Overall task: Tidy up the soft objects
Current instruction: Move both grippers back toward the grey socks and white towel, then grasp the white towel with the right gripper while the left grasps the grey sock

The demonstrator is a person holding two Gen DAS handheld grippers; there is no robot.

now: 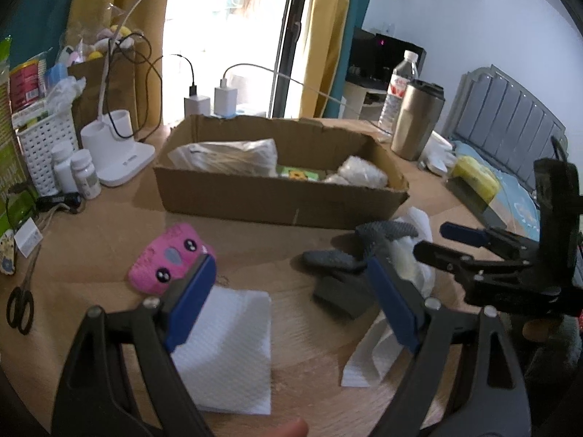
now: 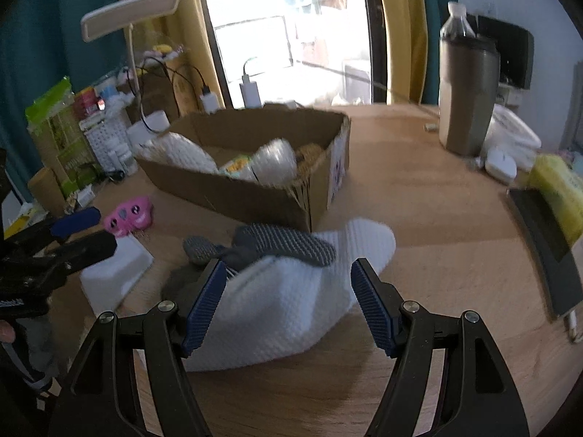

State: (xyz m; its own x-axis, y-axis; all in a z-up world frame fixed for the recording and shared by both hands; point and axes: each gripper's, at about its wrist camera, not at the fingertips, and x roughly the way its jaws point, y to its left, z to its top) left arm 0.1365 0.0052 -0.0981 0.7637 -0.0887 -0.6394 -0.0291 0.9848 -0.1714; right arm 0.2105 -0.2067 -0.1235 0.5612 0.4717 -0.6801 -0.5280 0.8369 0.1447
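A cardboard box [image 1: 277, 200] [image 2: 255, 196] at mid table holds several soft packets. A pink plush face [image 1: 169, 262] [image 2: 128, 216] lies in front of it on the left. A folded white tissue [image 1: 227, 346] [image 2: 116, 273] lies under my open, empty left gripper [image 1: 291, 291]. A grey knitted toy [image 1: 364, 251] [image 2: 277, 245] lies on a crumpled white cloth [image 2: 291, 309] [image 1: 419, 255]. My right gripper [image 2: 286, 291] is open and empty, its jaws on either side of the white cloth, just above it.
A steel tumbler [image 1: 417, 120] [image 2: 466, 98] and water bottle [image 1: 399, 87] stand at the back right. A white lamp base [image 1: 116, 153], pill bottles [image 1: 78, 174] and a basket [image 1: 43, 145] crowd the left. Scissors [image 1: 22, 302] lie at the left edge. A yellow sponge [image 2: 557, 193] sits right.
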